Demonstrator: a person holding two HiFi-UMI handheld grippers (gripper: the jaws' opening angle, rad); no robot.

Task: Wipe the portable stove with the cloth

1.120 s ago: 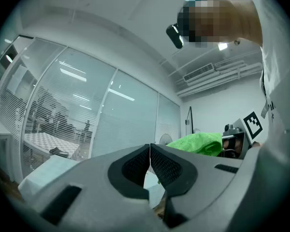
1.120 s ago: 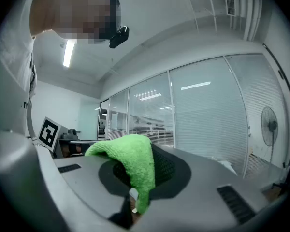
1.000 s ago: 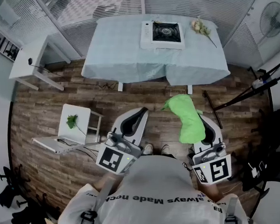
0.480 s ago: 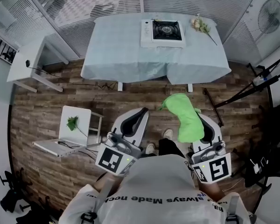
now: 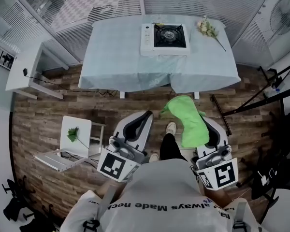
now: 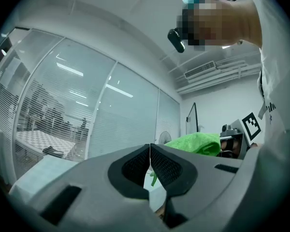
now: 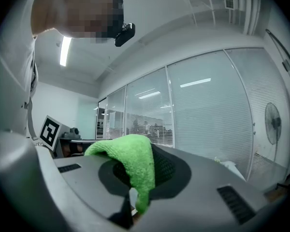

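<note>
Item one: left tool (image 6: 150, 154). In its own view I saw the jaws pressed together with nothing between them. It was held low in front of the person, over the wooden floor (image 5: 48, 115).

Item two: right tool (image 5: 211, 132). I read it as pinching the green cloth (image 7: 130, 161), which bunched over the pads and hung down in front of them. From the head view, the cloth draped forward past the jaw tips.

Item three: portable stove (image 5: 165, 38). White casing, black burner top. It sat at the far middle of the worktop (image 5: 116, 52), well apart from both tools and the cloth.

Item four: a spray of flowers (image 5: 209, 29), lying on the worktop just right of the stove.

Item five: small white side table (image 5: 77, 151) at my left, carrying a green sprig (image 5: 73, 134).

Item six: standing fan (image 5: 283, 6), far right corner.
</note>
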